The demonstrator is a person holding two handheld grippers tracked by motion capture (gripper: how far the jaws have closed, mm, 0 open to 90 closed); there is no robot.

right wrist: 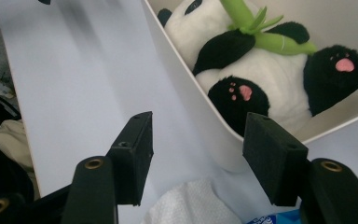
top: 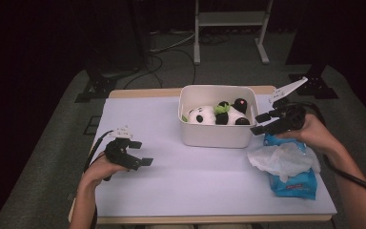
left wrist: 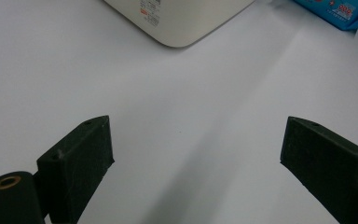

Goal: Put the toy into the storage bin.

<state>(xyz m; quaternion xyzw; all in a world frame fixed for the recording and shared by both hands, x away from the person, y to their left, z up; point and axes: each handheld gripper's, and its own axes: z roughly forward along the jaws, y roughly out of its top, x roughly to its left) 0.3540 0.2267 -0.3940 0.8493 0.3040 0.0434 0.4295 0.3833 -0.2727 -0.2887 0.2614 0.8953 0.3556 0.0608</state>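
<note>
So the right gripper (top: 259, 123) sits just off the right-hand corner of the white bin (top: 217, 136), jaws apart with nothing between them. In the right gripper view one jaw hangs over the bare table side of the bin wall and the other lines up with the bin's corner (right wrist: 223, 144), but the pads aren't pressing on it as far as anyone can tell. Inside the bin lies a plush panda (right wrist: 261, 70) on its back, pink paw pads up, with a green bamboo sprig (right wrist: 261, 30) across its chest.

Right under that hand is a blue pack of wipes (top: 295, 183) with a white sheet (top: 281, 160) pulled up and crumpled on top, near the bin's right side.

The left gripper (top: 140, 153) is well apart from all that, low over the white table cover (top: 181, 186), jaws wide apart and empty.
</note>
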